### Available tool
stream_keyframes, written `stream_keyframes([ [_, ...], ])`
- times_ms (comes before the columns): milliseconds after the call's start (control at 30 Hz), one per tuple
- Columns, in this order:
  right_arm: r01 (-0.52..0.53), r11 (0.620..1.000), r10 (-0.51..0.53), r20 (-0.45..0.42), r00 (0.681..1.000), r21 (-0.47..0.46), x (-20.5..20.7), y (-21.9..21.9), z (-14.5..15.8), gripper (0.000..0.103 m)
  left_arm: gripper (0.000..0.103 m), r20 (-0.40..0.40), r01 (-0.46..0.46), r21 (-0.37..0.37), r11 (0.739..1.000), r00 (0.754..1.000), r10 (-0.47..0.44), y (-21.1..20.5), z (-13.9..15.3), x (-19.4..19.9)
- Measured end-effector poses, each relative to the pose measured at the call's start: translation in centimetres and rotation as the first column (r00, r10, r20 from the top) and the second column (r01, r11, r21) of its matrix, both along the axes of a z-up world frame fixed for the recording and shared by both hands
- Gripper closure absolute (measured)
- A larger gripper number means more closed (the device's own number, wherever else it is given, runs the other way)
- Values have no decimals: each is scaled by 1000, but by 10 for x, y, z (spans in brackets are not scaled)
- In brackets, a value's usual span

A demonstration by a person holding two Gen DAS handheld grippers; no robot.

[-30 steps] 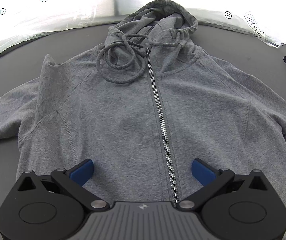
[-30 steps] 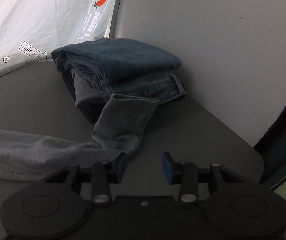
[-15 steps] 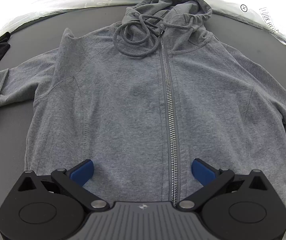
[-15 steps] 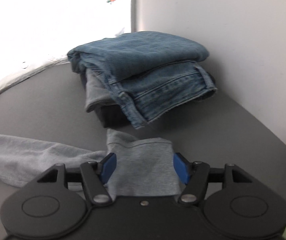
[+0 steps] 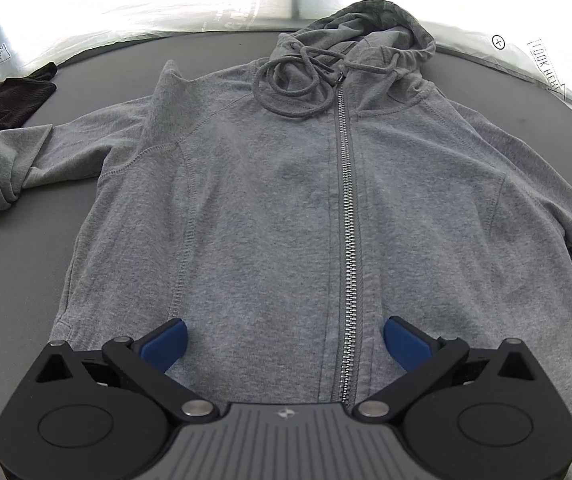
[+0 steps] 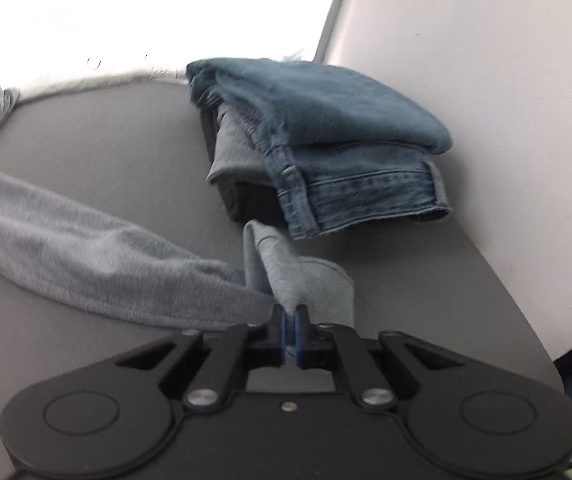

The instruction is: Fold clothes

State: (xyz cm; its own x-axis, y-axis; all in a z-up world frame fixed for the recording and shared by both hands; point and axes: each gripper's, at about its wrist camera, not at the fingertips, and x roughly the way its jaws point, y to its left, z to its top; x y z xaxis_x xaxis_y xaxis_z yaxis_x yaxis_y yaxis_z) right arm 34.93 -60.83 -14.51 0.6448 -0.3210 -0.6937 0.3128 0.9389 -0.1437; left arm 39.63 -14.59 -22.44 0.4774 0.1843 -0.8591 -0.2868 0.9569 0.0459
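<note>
- Ahead of the left gripper, whose blue pads stand spread wide with nothing between them, the grey zip-front hooded sweatshirt lies face up on the dark grey tabletop; its hem is nearest the tool and its hood farthest.
- Its metal zipper marks the garment's long axis, running straight away from that tool, slightly right of centre between the spread jaws.
- Beyond the right gripper, a folded stack of blue denim jeans sits by the wall, well clear of the sweatshirt body.
- Leftward from the right gripper stretches the grey sleeve, its length pointing back towards the body.
- Pinched in the right gripper, whose jaws have just been closing, is the grey sleeve cuff; this hand is the nearer one, so I judge the fold goes inward across the zipper.
</note>
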Motion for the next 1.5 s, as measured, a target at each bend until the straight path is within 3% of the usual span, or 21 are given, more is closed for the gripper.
stream_keyframes([
  [167,109,992,-99,143,985,-58,-38,-31,78,100,0,20,-8,5,1000,1000,8,-2,-1,-2],
  [267,105,986,-83,170,982,-127,-49,-38,96,100,0,33,-8,9,1000,999,8,-3,-2,-3],
  [367,133,979,-116,116,986,-155,-47,-48,82,99,0,33,-9,10,1000,999,8,-3,-2,-3],
  [500,187,981,-183,85,979,-53,-39,-71,55,99,0,26,-8,8,1000,1000,8,-2,-1,-2],
  [567,209,977,-205,67,976,-51,-28,-80,38,99,0,24,-7,8,1000,1000,7,-2,-2,-2],
  [700,317,948,-319,-39,947,-38,2,-105,-7,98,0,12,-6,4,1000,1000,6,-1,-1,0],
  [800,375,920,-388,-131,912,-117,11,-108,-29,92,0,-10,20,4,1000,1000,-20,1,0,3],
  [833,384,917,-395,-118,911,-106,7,-104,-28,81,0,-19,42,10,999,999,-42,1,2,4],
  [867,374,926,-378,-91,921,-60,1,-97,-23,63,0,-24,76,32,997,997,-75,2,5,4],
  [933,307,950,-306,-27,952,51,-14,-77,-13,46,0,-1,104,94,990,995,-104,5,14,-2],
  [1000,171,980,-171,-6,985,99,-19,-45,-6,46,0,16,115,201,973,993,-121,12,25,-15],
  [1100,-53,982,56,-15,998,183,-32,14,-12,46,0,15,98,256,962,994,-106,40,37,-39],
  [1167,-189,934,208,-32,978,303,-39,57,-23,46,0,20,43,268,962,999,-50,64,42,-61],
  [1233,-242,890,285,-59,957,387,-43,90,-33,46,1,22,-31,259,965,999,27,89,46,-87],
  [1367,-330,790,427,-76,901,517,-48,150,-44,47,7,-22,-131,139,982,991,135,127,43,-137],
  [1433,-406,749,520,-83,850,524,-48,176,-46,47,8,-32,-133,104,986,990,137,133,40,-156],
  [1500,-456,732,578,-107,809,506,-46,194,-48,47,8,-33,-138,67,988,989,141,137,35,-170],
])
